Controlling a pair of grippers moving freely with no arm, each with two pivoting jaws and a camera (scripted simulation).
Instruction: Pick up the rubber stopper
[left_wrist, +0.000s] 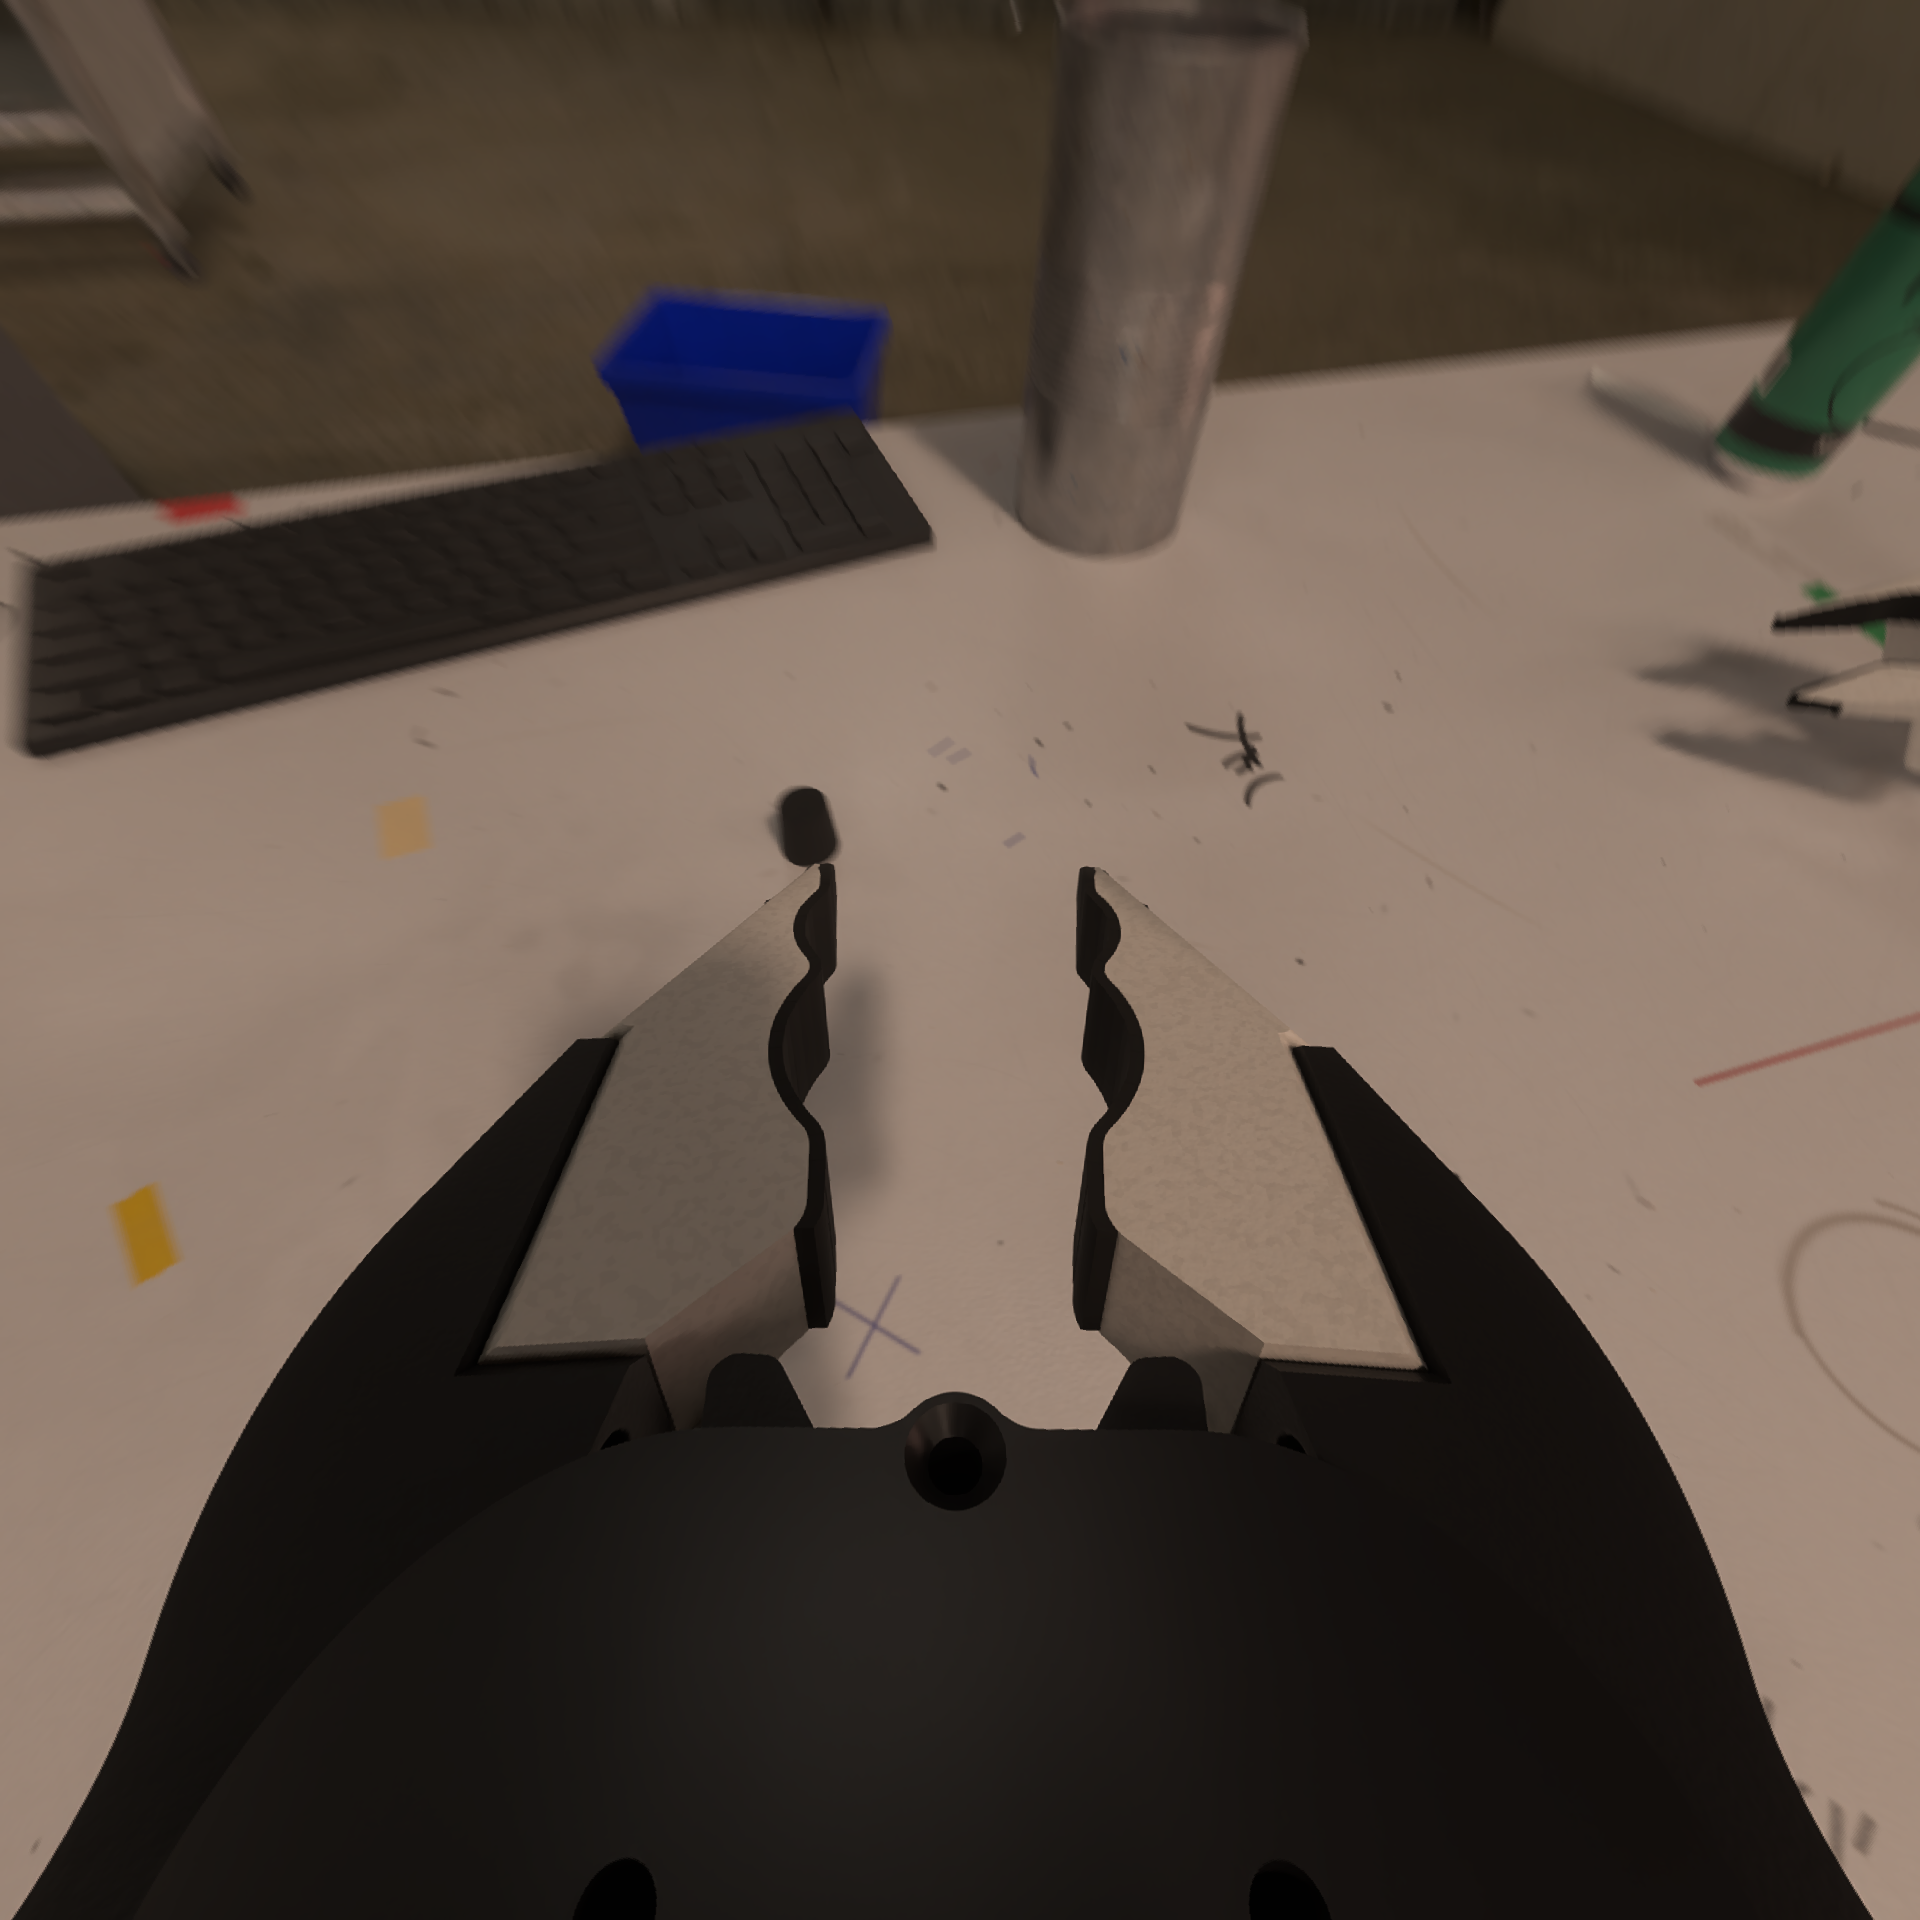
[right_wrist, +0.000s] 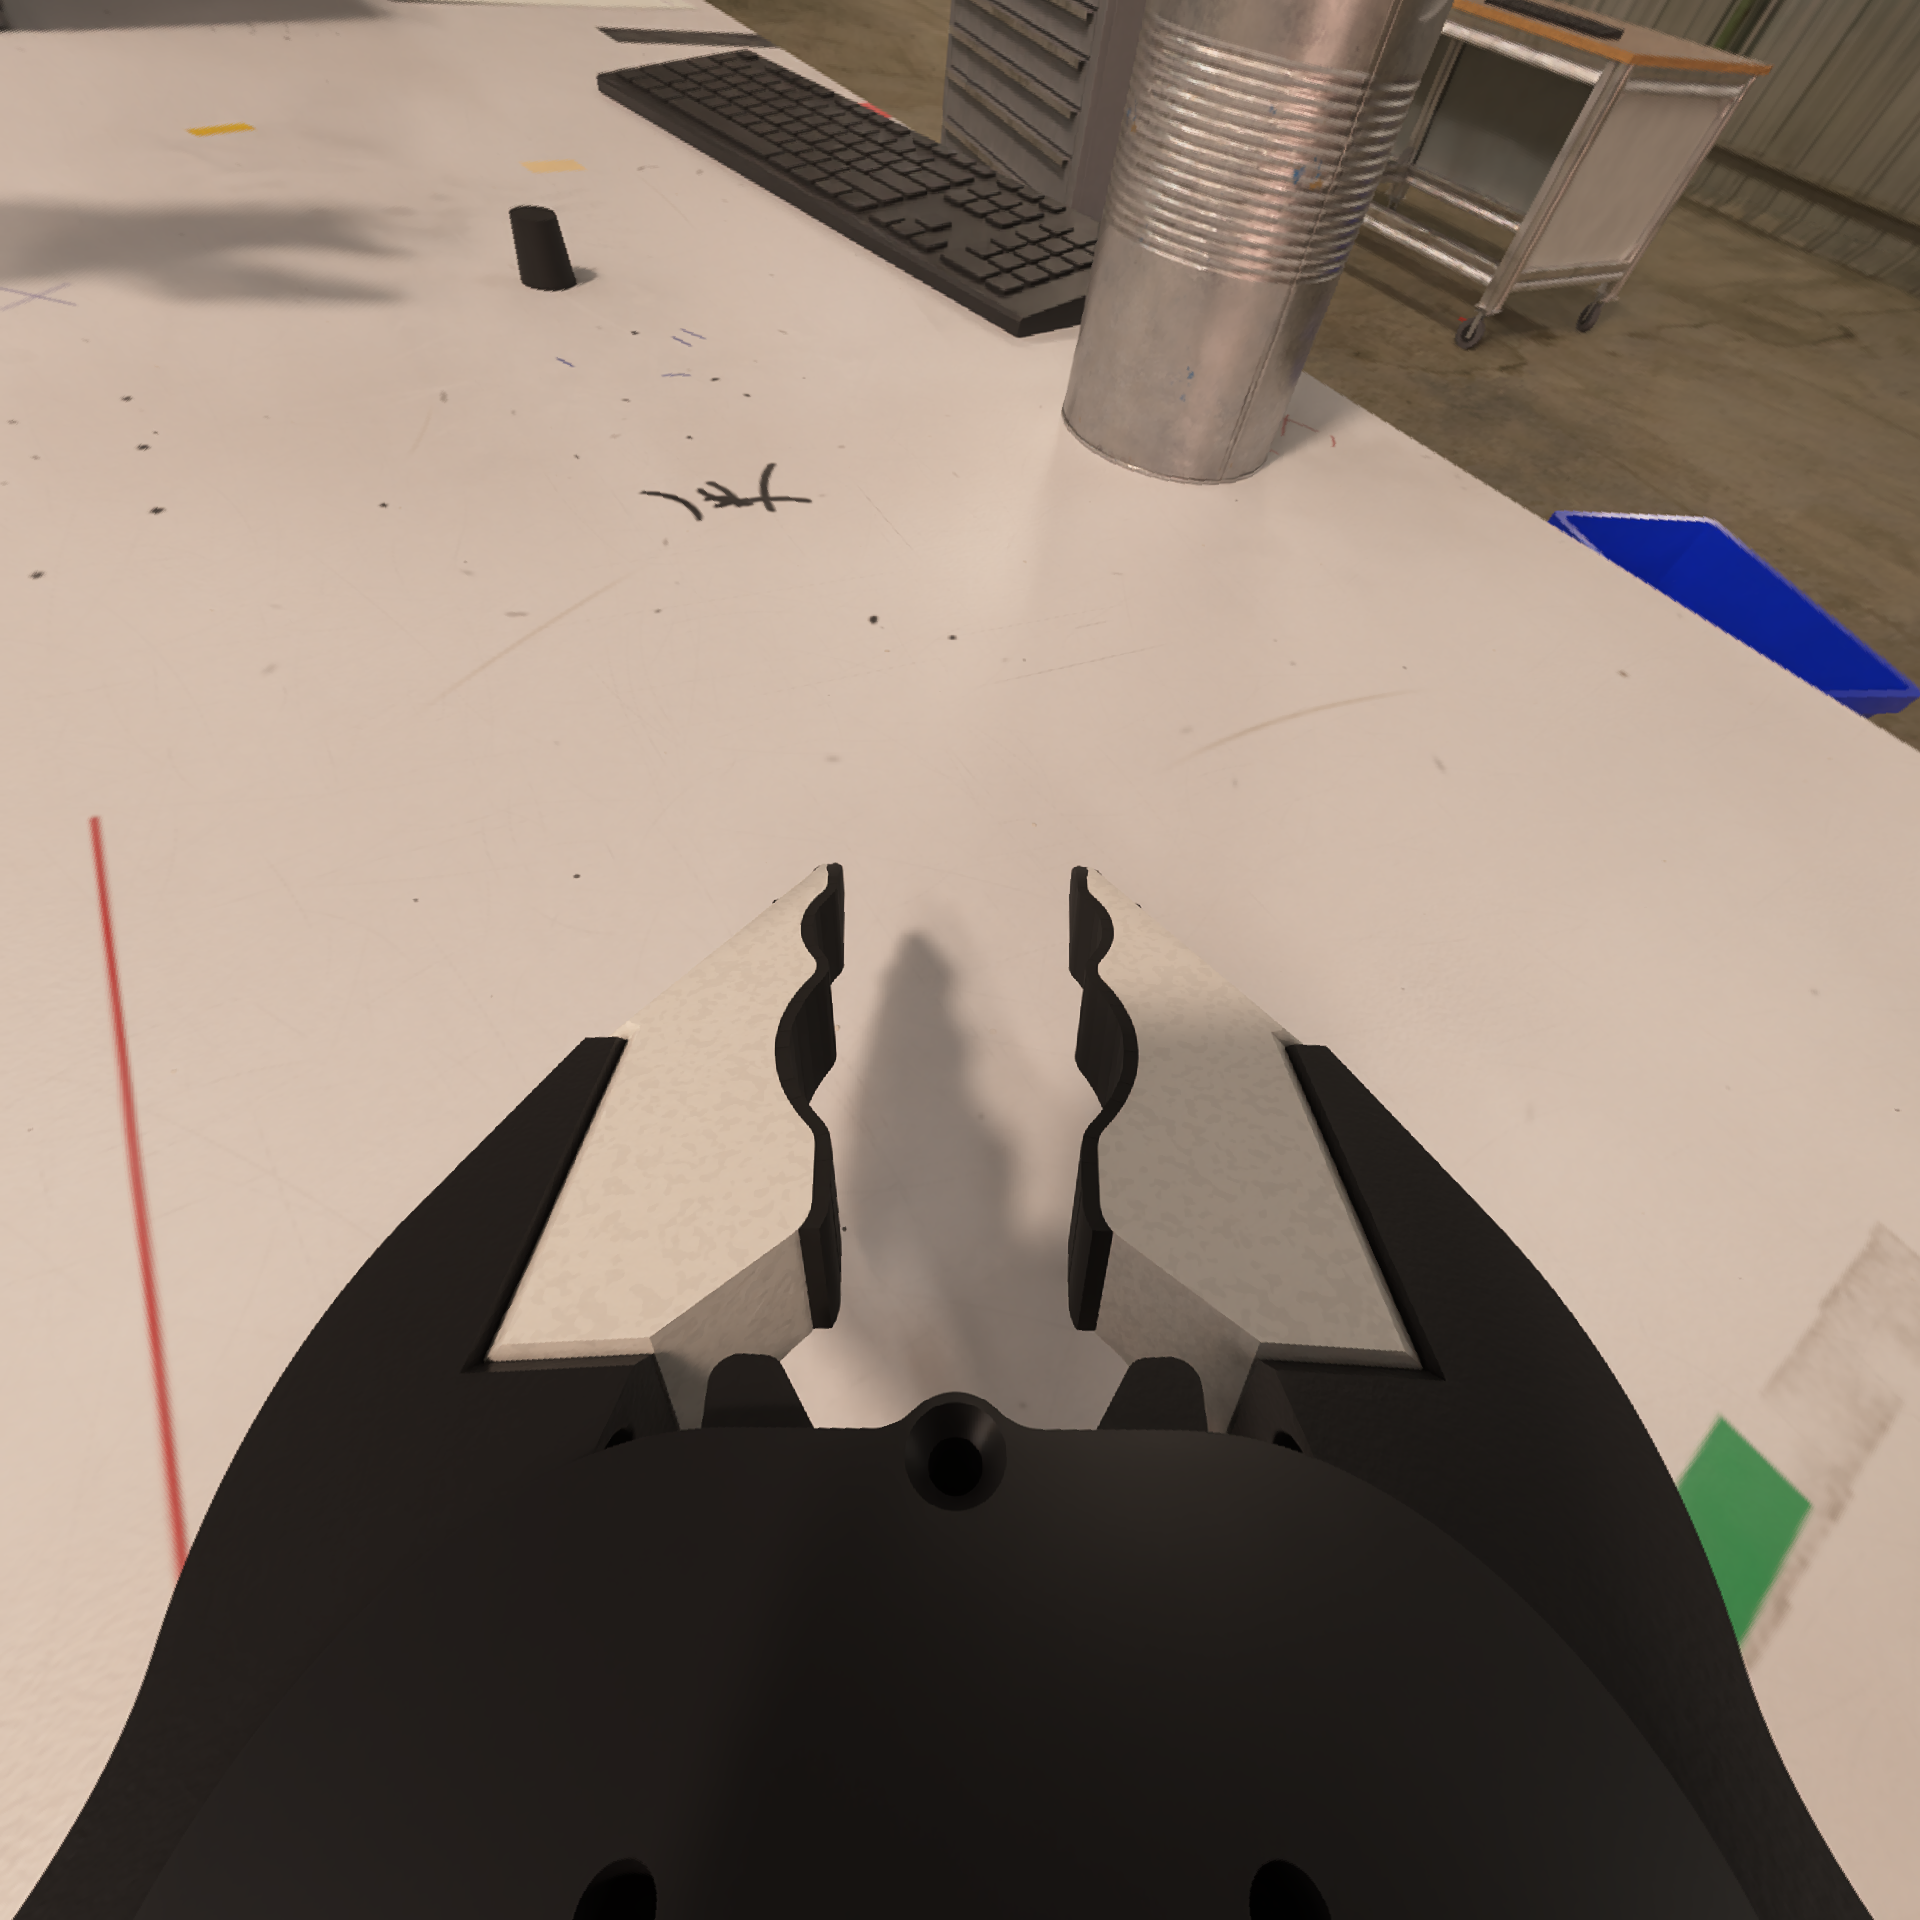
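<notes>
- While the rubber stopper (left_wrist: 806, 825) stood on the white tabletop (left_wrist: 1351, 935) just beyond the tip of the left-hand finger of the left gripper (left_wrist: 954, 871), the jaws of that gripper were held apart with nothing between them, presumably so that the stopper could be straddled.
- Since the stopper lay left of the gap's centre line in the left wrist view, a small sideways correction was judged to be needed before any closing.
- As seen in the right wrist view, the stopper (right_wrist: 540, 247) was set upright on its wider end, narrow end upward; a grip low on the taper was judged safer, because a tapered rubber body may be squeezed upward out of the pads.
- The right gripper (right_wrist: 956, 869) was kept well apart from the stopper, fingers spread and empty, low over a bare stretch of table, apparently parked so that the left gripper's approach was not crowded.
- A black keyboard (right_wrist: 862, 166) and a ribbed metal can (right_wrist: 1226, 260) were placed beyond the stopper, far enough away that no obstruction was expected.
- A blue bin (right_wrist: 1745, 613) was seen past the table edge, off the working surface.
- The left wrist view was blurred, so the stopper's exact clearance from the fingertip could not be told.
</notes>
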